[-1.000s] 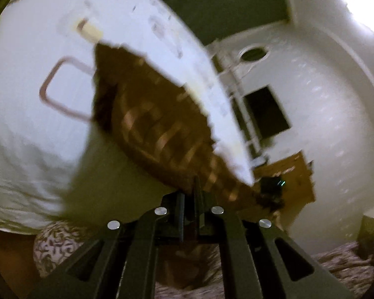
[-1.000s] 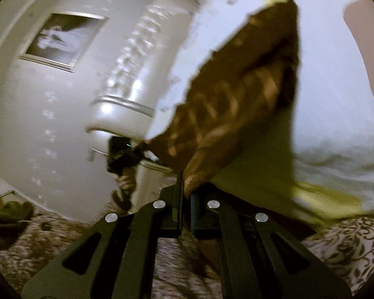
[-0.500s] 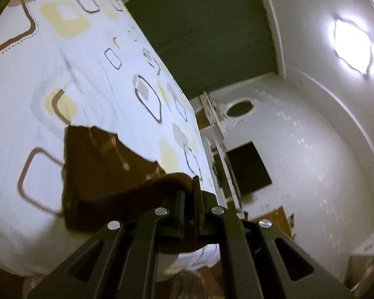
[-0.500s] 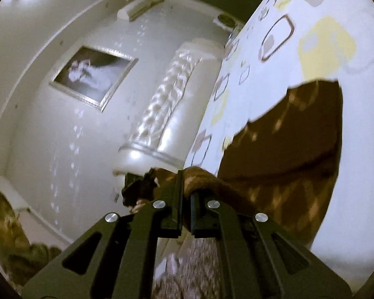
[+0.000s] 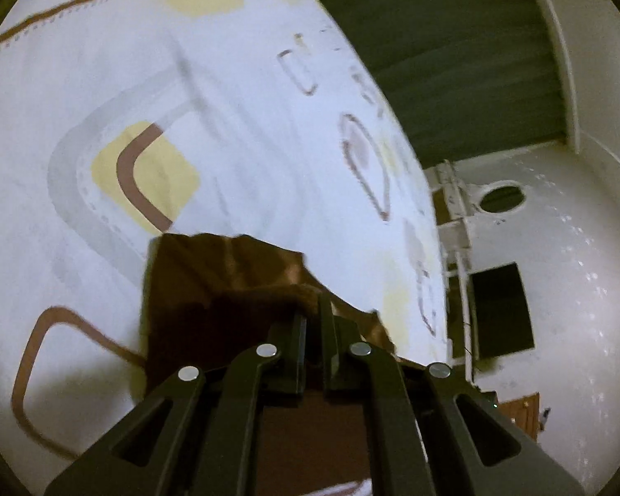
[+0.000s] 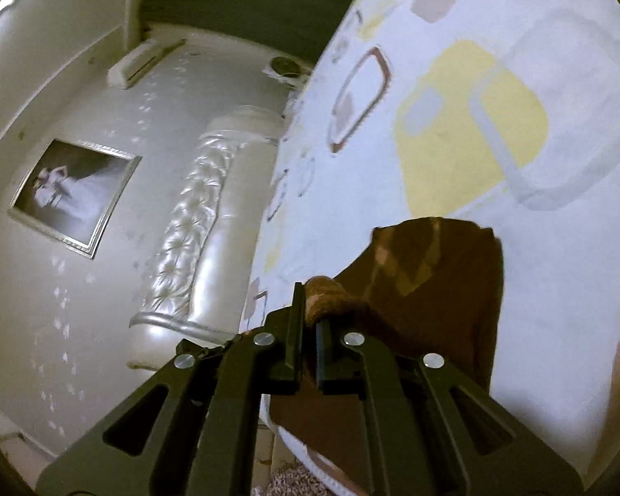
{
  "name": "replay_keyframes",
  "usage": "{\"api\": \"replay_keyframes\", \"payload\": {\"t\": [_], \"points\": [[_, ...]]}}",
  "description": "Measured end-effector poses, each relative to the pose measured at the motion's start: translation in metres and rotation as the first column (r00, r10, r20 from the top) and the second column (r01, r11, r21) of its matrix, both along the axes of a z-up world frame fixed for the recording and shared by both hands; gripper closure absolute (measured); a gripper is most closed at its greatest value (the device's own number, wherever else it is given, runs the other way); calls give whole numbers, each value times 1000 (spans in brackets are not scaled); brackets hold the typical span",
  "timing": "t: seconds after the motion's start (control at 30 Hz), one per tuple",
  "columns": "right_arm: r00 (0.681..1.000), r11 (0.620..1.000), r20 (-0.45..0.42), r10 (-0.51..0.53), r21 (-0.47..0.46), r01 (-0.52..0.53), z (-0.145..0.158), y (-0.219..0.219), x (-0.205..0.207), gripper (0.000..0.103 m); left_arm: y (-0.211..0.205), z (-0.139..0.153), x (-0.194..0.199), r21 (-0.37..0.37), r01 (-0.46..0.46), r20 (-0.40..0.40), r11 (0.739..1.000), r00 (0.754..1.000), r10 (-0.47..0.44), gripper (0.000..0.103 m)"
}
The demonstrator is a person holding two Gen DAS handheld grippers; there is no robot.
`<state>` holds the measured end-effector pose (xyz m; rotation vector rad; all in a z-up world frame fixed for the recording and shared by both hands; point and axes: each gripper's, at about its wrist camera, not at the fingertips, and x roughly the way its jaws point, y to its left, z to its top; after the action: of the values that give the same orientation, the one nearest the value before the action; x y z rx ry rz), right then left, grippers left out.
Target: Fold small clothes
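Observation:
A small brown garment (image 5: 211, 285) with a lighter check pattern lies partly on the bed. My left gripper (image 5: 313, 310) is shut on one edge of it, holding that edge just above the sheet. In the right wrist view the same brown garment (image 6: 438, 277) spreads out ahead and to the right. My right gripper (image 6: 308, 301) is shut on a rolled edge of the cloth. The part of the garment under both grippers is hidden by their black arms.
The bed sheet (image 5: 186, 103) is white with yellow and brown rounded squares. A padded white headboard (image 6: 194, 223) and a framed picture (image 6: 74, 194) show left in the right wrist view. A dark curtain (image 5: 454, 53) and white shelving (image 5: 459, 248) stand beyond the bed.
Both grippers have carried the brown garment forward over the bed and lowered it; it hung in the air a second ago and now rests partly on the sheet.

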<state>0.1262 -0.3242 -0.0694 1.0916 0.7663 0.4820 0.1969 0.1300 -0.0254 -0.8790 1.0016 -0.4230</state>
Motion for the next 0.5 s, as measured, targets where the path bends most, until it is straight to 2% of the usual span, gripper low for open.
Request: {"api": "replay_keyframes", "payload": {"t": [0.13,0.3,0.43,0.5], "points": [[999,1000,-54,-7,-11,6,-19,2,20,99,8,-21,12,-7,-69,-49,998,996,68,98],[997,1000,-78,-8,-19,6,-32,7,38,99,18,-16,15,4,-124,-48,992,991,124,98],[996,1000,-90,-12,-5,11,-43,10,52,99,14,-9,22,93,-112,-17,989,993,114,98],[995,1000,-99,-17,-4,16,-47,11,58,99,12,-15,29,106,-108,-29,988,993,111,98]]}}
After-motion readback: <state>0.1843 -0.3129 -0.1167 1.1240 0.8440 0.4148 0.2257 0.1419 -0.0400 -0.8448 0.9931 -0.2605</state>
